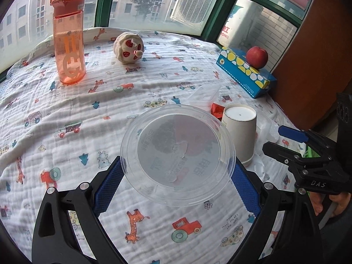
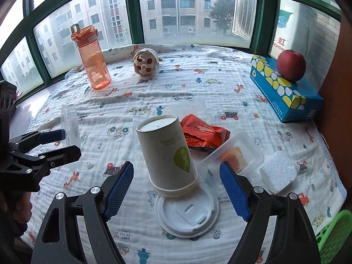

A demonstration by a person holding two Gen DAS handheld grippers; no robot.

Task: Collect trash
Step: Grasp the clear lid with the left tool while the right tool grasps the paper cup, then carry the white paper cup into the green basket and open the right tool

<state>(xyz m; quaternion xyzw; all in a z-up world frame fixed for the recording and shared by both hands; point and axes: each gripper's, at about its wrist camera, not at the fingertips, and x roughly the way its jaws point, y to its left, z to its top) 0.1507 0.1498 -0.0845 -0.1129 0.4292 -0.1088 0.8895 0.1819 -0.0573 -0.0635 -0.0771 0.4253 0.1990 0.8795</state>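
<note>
My left gripper clamps a clear round lid, printed and scuffed; my right gripper gapes around an upturned paper cup.

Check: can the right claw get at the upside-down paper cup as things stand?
Probably yes. The right claw is open and empty, and the paper cup stands inverted between its fingers with gaps both sides. The white lid lies flat at its base, likely no obstacle.
</note>
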